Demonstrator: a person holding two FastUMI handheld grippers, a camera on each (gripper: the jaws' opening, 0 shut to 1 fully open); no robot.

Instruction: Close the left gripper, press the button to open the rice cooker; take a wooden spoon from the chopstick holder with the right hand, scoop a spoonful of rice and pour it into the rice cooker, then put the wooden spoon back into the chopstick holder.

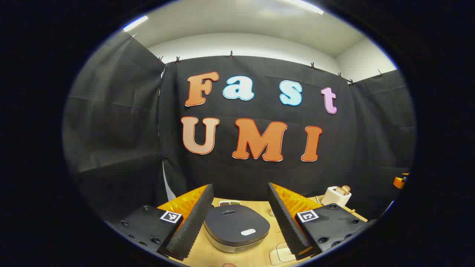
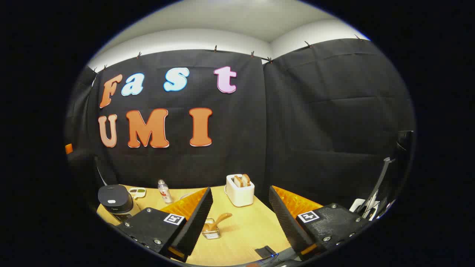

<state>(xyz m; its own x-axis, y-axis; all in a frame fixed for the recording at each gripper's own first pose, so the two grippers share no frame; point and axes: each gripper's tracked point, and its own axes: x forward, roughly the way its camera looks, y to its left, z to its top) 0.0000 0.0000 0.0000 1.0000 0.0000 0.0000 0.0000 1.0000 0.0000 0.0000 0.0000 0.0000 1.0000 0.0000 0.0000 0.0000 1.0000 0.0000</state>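
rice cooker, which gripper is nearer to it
Left. The left gripper hangs open just in front of the rice cooker. The right gripper is farther off to the cooker's right.

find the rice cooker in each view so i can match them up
Left gripper view: the rice cooker sits bottom centre, between the open fingers, lid shut.
Right gripper view: it stands at the far left table edge.
Shared landmark: the white toaster, right of the cooker in both.

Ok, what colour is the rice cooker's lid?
Dark grey, with a small white oval button; the rice cooker's lid shows best in the left gripper view.
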